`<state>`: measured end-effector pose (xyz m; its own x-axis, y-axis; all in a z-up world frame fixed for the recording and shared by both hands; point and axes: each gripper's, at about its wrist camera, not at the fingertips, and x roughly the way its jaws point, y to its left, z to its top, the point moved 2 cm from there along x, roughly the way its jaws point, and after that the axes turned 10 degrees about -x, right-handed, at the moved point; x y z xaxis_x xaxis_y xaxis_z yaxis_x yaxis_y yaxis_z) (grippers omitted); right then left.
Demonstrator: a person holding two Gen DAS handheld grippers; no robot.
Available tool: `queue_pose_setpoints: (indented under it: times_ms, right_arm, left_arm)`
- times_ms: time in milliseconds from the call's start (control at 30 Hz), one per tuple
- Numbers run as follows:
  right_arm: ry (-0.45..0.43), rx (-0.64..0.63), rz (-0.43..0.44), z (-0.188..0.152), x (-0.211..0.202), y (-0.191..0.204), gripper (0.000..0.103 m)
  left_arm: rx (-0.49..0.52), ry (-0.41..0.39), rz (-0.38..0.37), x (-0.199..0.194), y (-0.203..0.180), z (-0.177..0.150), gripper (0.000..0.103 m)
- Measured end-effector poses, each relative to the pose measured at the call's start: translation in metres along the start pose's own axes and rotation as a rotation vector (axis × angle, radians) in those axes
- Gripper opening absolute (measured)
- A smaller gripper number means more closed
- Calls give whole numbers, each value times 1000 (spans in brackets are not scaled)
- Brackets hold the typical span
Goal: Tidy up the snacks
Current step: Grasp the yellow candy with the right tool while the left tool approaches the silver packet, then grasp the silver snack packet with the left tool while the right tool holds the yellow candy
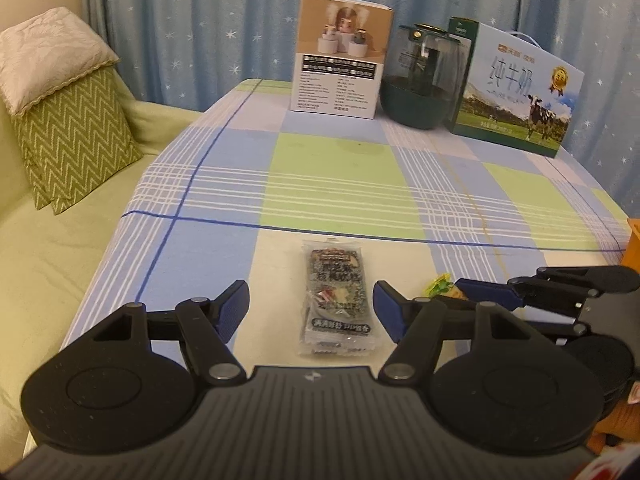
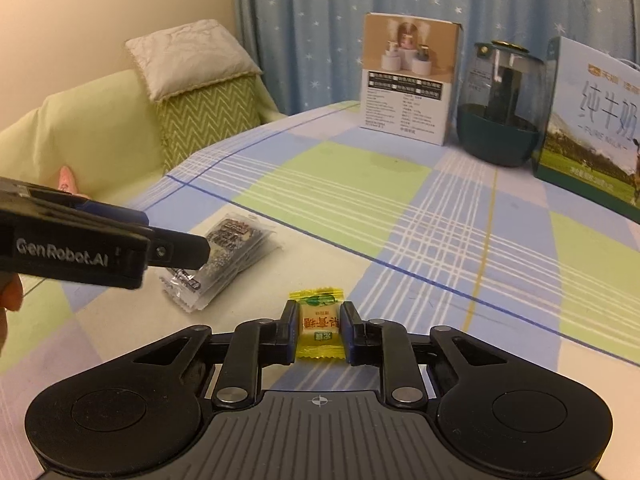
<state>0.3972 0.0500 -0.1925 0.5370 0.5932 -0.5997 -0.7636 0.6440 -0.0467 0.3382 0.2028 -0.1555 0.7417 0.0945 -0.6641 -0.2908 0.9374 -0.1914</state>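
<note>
My right gripper [image 2: 319, 330] clenched the yellow candy [image 2: 319, 322], its pads hiding the wrapper's sides. My left gripper [image 1: 310, 306] stood released astride the dark snack packet [image 1: 335, 300], whose print was unreadable.

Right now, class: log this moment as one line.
left gripper: open, straddling dark snack packet | right gripper: shut on yellow candy
</note>
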Motion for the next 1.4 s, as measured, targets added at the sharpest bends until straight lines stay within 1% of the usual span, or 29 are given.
queue_pose_setpoints:
  times_ms: [33,100,167,233,267,333,433,733,833,933,1067,1233,1400]
  right_arm:
    - [-1,15,-13,1,-2,-3,21]
    - [-5,50,-37,3,-6,-9,21]
    - [-5,82,-55,4,-9,-15,21]
    - [-1,100,-67,3,-13,-20,21]
    - [1,105,-70,3,-13,-21,21]
    - [7,112,-75,2,-14,-23,21]
    - [13,117,-83,0,-14,-24,21]
    - [13,143,-90,-1,-19,-27,21]
    - [12,153,-95,-1,-24,-28,21]
    - [9,162,-99,-1,-31,-28,21]
    - [0,186,-110,-2,-48,-27,21]
    - [-2,221,-140,-9,-80,-21,21]
    - [7,251,-181,-27,-119,-11,21]
  left_arm:
    - [14,-3,-4,1,-2,0,61]
    - [39,-5,-6,5,-7,0,60]
    - [46,-2,-5,10,-8,-1,57]
    - [57,1,0,15,-9,-2,49]
    - [63,1,1,18,-10,-2,48]
    - [65,5,-7,22,-12,-2,42]
    - [77,6,-7,27,-15,-2,37]
    - [96,12,10,34,-19,-5,35]
    - [89,18,11,32,-19,-5,34]
    - [50,26,17,27,-16,-6,34]
    - [15,32,1,10,-19,-11,34]
    - [-18,45,-36,-19,-34,-20,34]
    - [-11,47,-70,-56,-59,-37,34]
